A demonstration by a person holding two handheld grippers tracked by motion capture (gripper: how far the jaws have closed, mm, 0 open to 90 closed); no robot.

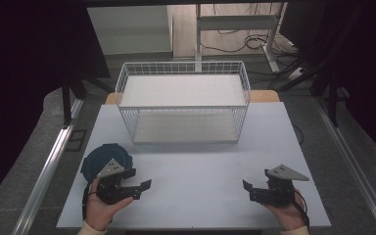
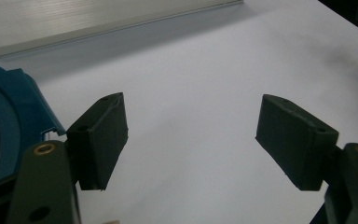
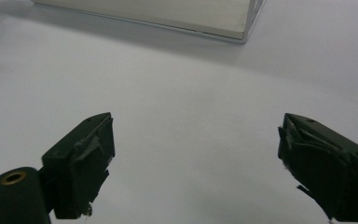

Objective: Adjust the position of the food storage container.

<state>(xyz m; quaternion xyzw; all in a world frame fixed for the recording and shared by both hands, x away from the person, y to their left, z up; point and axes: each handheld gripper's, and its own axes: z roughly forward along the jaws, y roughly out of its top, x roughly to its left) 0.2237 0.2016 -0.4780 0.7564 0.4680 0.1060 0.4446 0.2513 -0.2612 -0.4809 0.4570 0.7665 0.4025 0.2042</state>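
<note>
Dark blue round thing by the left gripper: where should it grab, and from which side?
Probably the near right rim of the dark blue round object, coming in low from the table's middle. It lies flat beside the left gripper, so only the thin edge offers a pinch. The gripper is open with nothing between its jaws.

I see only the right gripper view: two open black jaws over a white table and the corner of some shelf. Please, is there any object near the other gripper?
Observer: Yes. A dark blue round plate lies on the table just behind the left gripper, at the table's left edge.
Operator: Is the left gripper holding this plate?
Observer: No. In the left gripper view its jaws stand wide apart over bare table, and the plate is beside them, not between them.
Operator: And the shelf, what is it?
Observer: A white wire rack with two levels, standing at the far middle of the table. Both levels look bare.
</note>
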